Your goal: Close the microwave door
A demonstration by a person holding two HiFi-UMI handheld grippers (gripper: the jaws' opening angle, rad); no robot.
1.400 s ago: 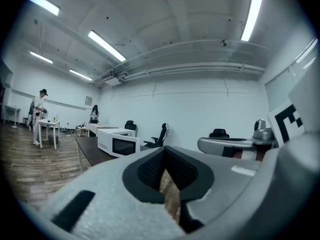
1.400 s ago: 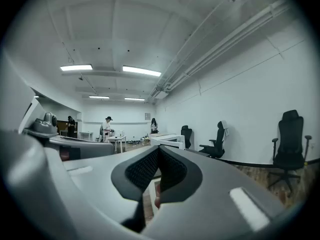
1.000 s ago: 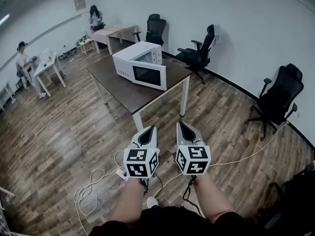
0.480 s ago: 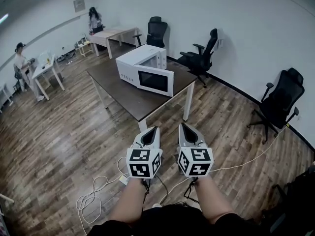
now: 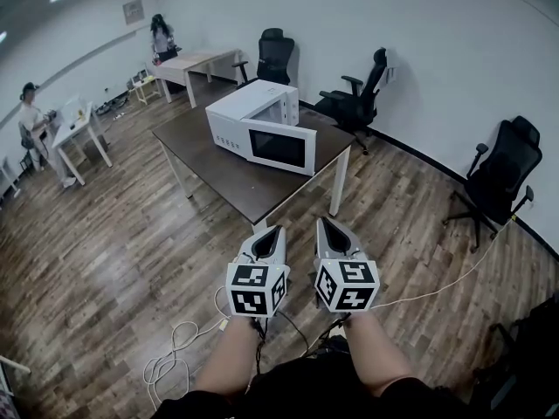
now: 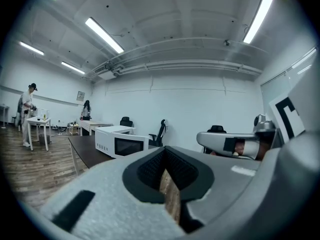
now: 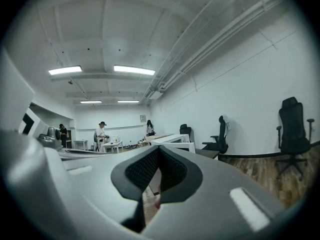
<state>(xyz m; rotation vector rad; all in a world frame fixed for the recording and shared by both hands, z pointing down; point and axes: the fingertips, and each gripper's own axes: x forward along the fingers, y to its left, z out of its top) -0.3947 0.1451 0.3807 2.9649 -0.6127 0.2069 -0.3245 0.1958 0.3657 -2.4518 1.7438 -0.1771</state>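
The white microwave (image 5: 249, 112) stands on the dark brown bench (image 5: 229, 175), far from the person and a little to the left. Its door (image 5: 281, 147) is swung open, with the window panel turned toward the near side. The left gripper (image 5: 271, 233) and the right gripper (image 5: 324, 226) are held side by side above the wooden floor, well apart from the bench. Both point toward the microwave. The fingers of both are clenched together and there is nothing between them. In the left gripper view the microwave (image 6: 117, 143) shows small, left of the fingers.

In my judgement the step in hand is the approach, and the door itself is not yet touched. To do it well, I would walk up to the near corner of the bench and watch the white cable (image 5: 179, 356) on the floor. I would keep the fingers clenched and put one blunt tip on the free right edge of the door. Then push gently toward the far side along the door's arc, until it latches. The microwave may slide, so the push should be slow.
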